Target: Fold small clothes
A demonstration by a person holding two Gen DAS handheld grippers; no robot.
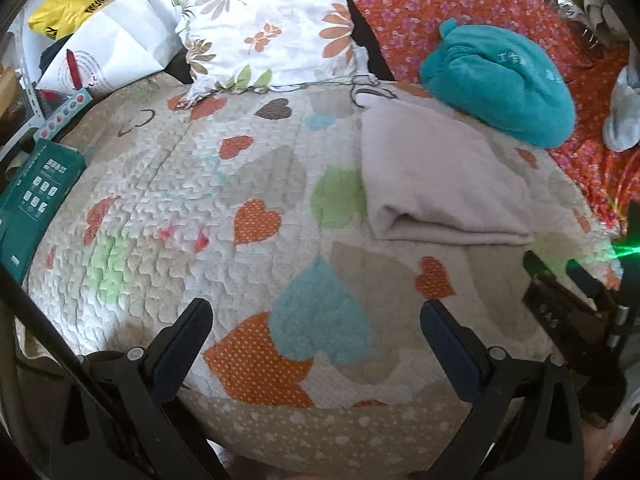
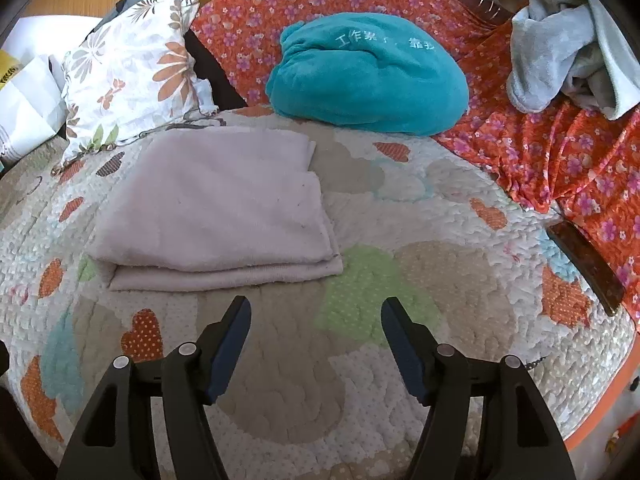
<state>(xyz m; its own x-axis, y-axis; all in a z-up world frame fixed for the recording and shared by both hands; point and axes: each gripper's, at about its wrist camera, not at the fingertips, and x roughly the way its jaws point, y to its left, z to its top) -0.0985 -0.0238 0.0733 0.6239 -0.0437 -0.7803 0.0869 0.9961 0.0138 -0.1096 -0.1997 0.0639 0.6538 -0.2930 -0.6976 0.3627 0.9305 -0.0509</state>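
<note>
Pale grey-lilac fleecy cloth (image 2: 216, 204) lies folded into a neat rectangle on the quilted bedspread with coloured heart patches (image 2: 420, 264), layered edges facing the camera. Nothing touches it. From the left wrist view it sits up and to the right (image 1: 444, 176), just in front of the teal plush cushion with white lettering (image 1: 500, 84).

Left gripper (image 1: 316, 320): jaws spread wide, nothing between them, hovering over bare quilt well apart from the cloth. Right gripper (image 2: 316, 320): also released and empty, tips just short of the cloth's near edge, over the green patch.

Judgement: this piece looks finished; the step in hand is the gap between items, both tools free.

Candidate for the next piece: a crumpled light grey-blue soft garment (image 2: 568, 64) heaped on the red floral sheet (image 2: 560, 152) at far right, near the bed's edge. Whether it belongs to the task, cannot tell.

Next move would call for reaching the right tool across to that heap, pinching one edge, dragging it onto open quilt beside the folded piece, then spreading it flat with both tools before the first fold. A dark flat phone-like slab (image 2: 588, 268) lies along that route; keep clear.
</note>
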